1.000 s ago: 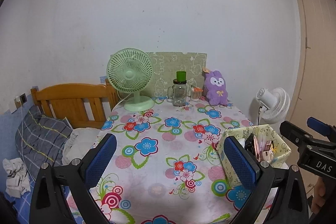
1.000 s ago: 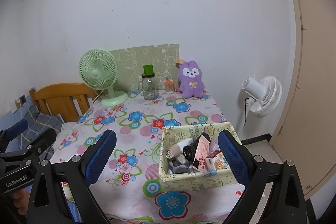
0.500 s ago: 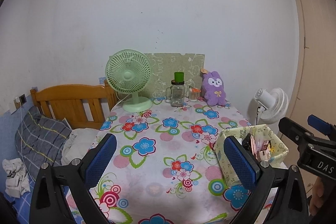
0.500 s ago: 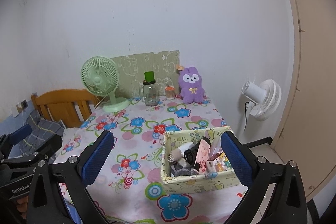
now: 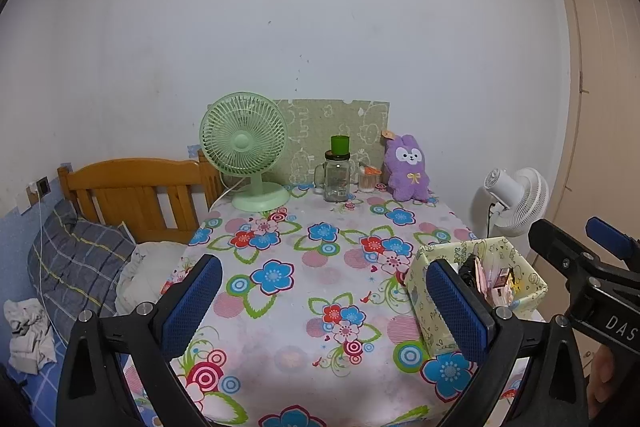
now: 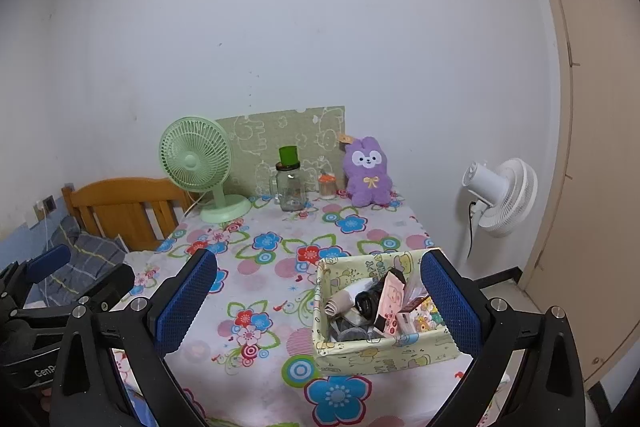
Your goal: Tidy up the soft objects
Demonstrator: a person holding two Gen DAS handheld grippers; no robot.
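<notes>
Hovering short of the flowered table (image 5: pixel 304 291), the left gripper (image 5: pixel 324 303) and right gripper (image 6: pixel 318 299) both gape wide, empty. The purple plush rabbit (image 6: pixel 368 173) sits upright at the far edge, well apart — best approached level, pinching its body, clear of the glass jar (image 6: pixel 291 189). One rabbit, one patterned box (image 6: pixel 376 351), two fans.

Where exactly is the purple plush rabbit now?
In both wrist views the purple plush rabbit sits upright at the table's far right corner, against the wall, right of the small orange-lidded jar.
</notes>
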